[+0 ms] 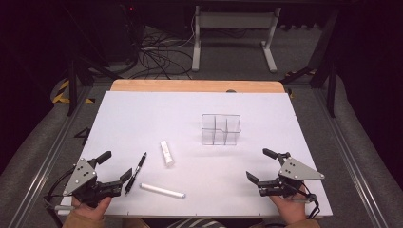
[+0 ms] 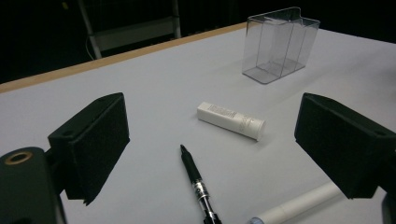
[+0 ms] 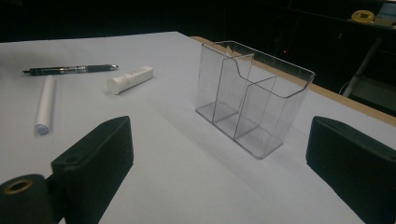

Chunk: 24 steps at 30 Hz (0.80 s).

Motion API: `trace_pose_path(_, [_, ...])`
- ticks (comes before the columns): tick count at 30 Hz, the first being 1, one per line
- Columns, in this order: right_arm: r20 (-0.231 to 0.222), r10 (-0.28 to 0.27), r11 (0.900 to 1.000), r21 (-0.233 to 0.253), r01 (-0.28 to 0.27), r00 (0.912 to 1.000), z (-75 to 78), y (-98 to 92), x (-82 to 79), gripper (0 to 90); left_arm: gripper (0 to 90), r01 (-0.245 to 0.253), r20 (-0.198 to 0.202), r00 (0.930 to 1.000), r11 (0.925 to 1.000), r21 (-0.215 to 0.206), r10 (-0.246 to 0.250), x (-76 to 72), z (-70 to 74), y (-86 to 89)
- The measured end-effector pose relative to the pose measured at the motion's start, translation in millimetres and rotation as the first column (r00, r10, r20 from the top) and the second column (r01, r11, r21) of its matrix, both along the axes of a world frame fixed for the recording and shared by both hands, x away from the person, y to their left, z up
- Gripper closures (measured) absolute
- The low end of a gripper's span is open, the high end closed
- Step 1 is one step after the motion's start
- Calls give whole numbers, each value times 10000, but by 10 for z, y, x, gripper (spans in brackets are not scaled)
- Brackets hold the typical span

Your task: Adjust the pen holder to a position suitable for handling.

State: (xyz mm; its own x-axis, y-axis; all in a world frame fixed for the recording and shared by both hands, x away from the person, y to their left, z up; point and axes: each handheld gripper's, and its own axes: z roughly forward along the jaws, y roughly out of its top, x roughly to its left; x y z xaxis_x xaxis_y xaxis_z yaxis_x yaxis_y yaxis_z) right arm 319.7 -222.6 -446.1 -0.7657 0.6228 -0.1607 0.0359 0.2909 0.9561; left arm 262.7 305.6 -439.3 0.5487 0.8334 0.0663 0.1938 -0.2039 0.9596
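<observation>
The clear organizer (image 1: 221, 129) stood empty on the counter (image 1: 142, 114), right of centre. A black pen (image 1: 136, 172), white tube (image 1: 166, 152) and white marker (image 1: 162, 190) lay near the spread left gripper (image 1: 115, 166); the right gripper (image 1: 258, 164) was spread too.

My white table (image 1: 142, 114) ends in a wooden edge (image 1: 197, 86) at twelve o'clock. Beyond, white desk legs (image 1: 233, 33) stand on grey floor (image 1: 304, 52); black cables (image 1: 159, 57) tangle at eleven, in darkness.
</observation>
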Motion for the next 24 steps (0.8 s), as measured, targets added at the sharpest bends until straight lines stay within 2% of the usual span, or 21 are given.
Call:
trace_pose_path(6, [91, -36, 10000, -79, 37, 10000, 7, -5, -15, 84, 108, 13, 126, 9999, 9999, 115, -15, -7, 5, -14])
trace_pose_path(24, [130, -155, 9994, -308, 159, 9998, 73, 5, -17, 86, 109, -20, 150, 9999, 9999, 143, 18, -8, 14, -28])
